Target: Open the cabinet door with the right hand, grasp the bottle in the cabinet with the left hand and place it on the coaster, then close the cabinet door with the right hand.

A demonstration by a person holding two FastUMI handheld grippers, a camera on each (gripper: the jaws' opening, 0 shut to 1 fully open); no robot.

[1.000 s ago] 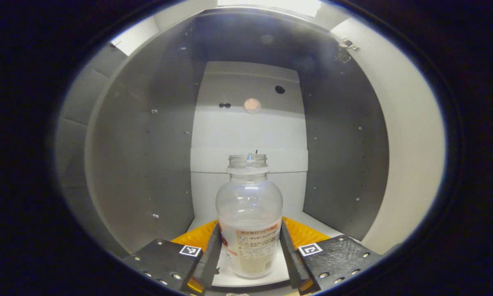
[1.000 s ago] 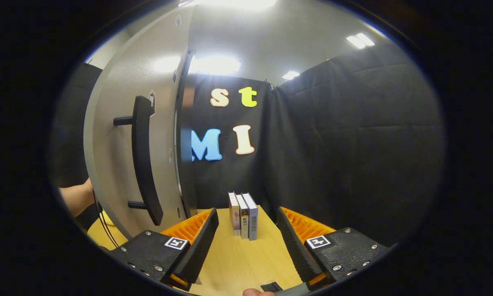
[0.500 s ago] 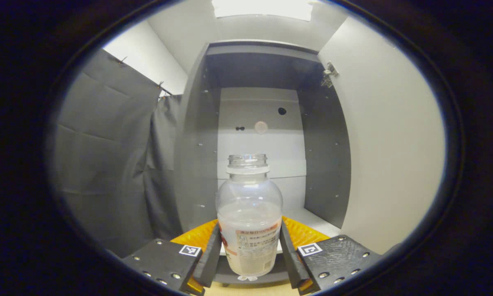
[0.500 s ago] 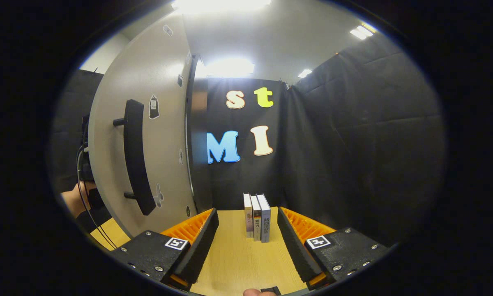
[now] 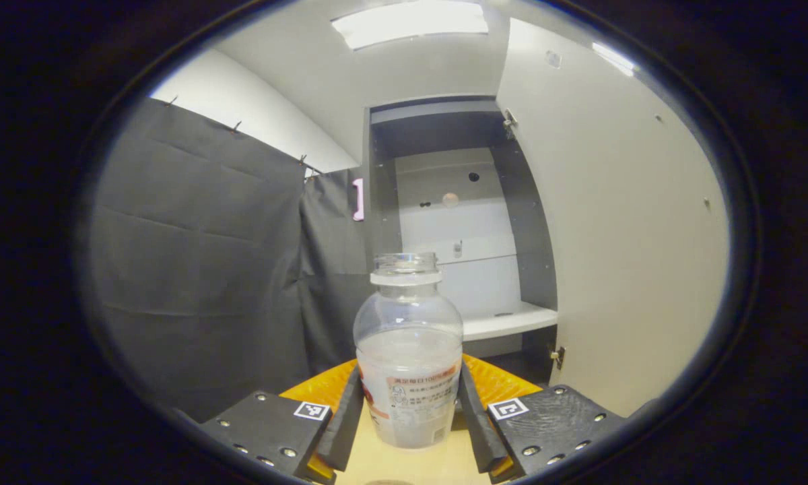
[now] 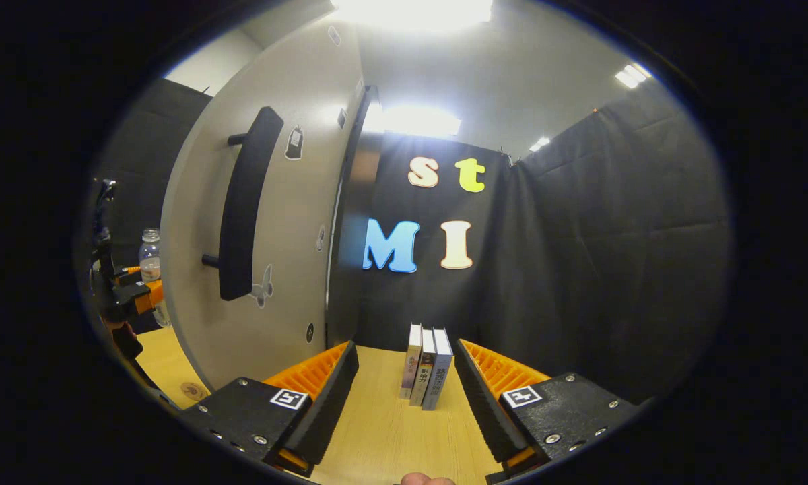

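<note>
A clear plastic bottle (image 5: 408, 323) with a paper label, no cap and a little pale liquid stands upright between the fingers of my left gripper (image 5: 409, 377), which is shut on its lower body above the wooden table. The open cabinet (image 5: 458, 229) lies farther off behind it, its pale door (image 5: 619, 236) swung out on the right. In the right gripper view, my right gripper (image 6: 404, 353) is open and holds nothing, beside the door's black handle (image 6: 242, 209). At far left the left gripper (image 6: 124, 296) and bottle (image 6: 149, 252) show. A small round brown disc (image 6: 192, 389), possibly the coaster, lies on the table.
Three books (image 6: 425, 367) stand upright on the wooden table (image 6: 384, 431) just ahead of my right gripper. Black cloth walls close in the booth behind and on both sides. The cabinet's white shelf (image 5: 505, 322) is bare.
My left gripper has drawn back out of the cabinet with the bottle, and the cabinet now sits farther away. The right gripper has shifted, bringing the left gripper and bottle into its view.
</note>
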